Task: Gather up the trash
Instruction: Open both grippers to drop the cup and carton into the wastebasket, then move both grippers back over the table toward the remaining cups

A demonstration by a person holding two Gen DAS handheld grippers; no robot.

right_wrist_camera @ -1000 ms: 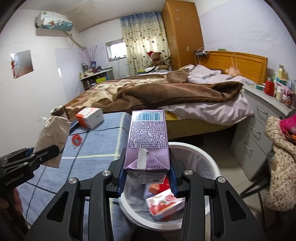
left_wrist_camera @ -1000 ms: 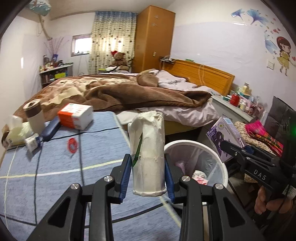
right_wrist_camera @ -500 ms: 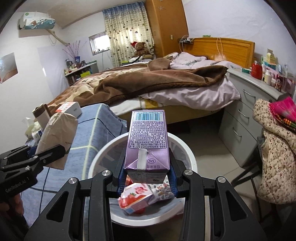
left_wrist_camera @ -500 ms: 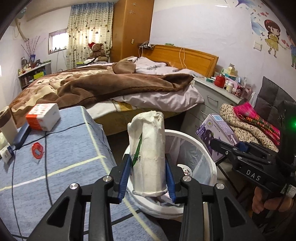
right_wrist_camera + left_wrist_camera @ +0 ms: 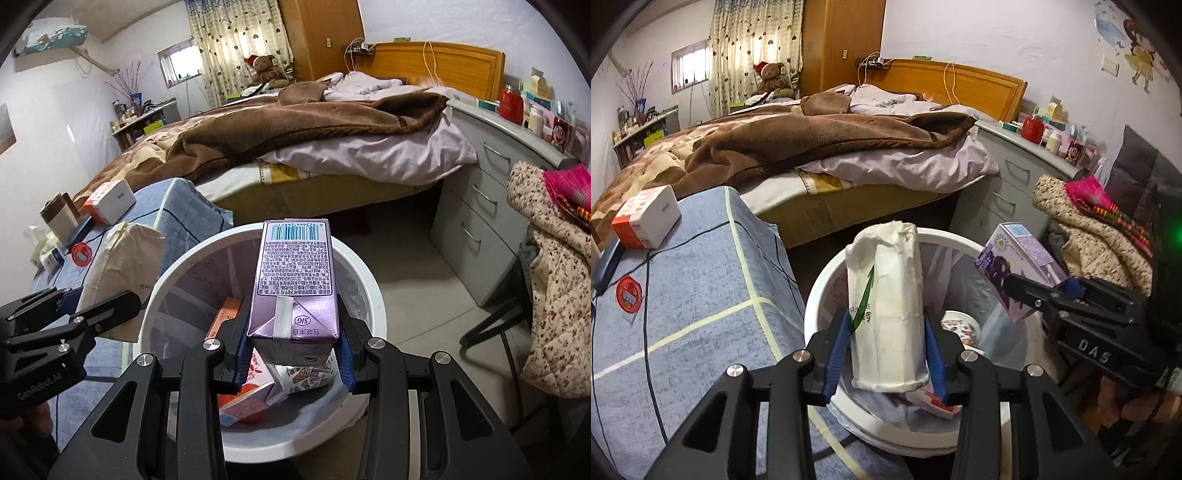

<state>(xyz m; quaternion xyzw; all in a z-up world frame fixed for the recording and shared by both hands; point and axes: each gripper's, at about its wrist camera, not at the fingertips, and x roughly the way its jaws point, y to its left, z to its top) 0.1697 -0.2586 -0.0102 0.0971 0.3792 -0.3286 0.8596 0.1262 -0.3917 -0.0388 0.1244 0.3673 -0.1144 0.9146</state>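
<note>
Paper bag (image 5: pixel 886 314) between left gripper (image 5: pixel 886 354) pads, jaws just opening, above bin (image 5: pixel 820 295).

Both your wrist cams sit right behind their claws, tilted down and looking in close at the round white plastic bin (image 5: pixel 827 295) (image 5: pixel 369 284). The left cam looks from over the blue checked surface (image 5: pixel 701 295), the right from the bin's other side. Both share the bin and the brown-blanketed bed (image 5: pixel 812 140) (image 5: pixel 295 122).

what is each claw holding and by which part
Left claw: white paper bag, gripped by its lower sides, jaws just opening. Right claw: purple carton, clamped at its near end, over the bin.
</note>
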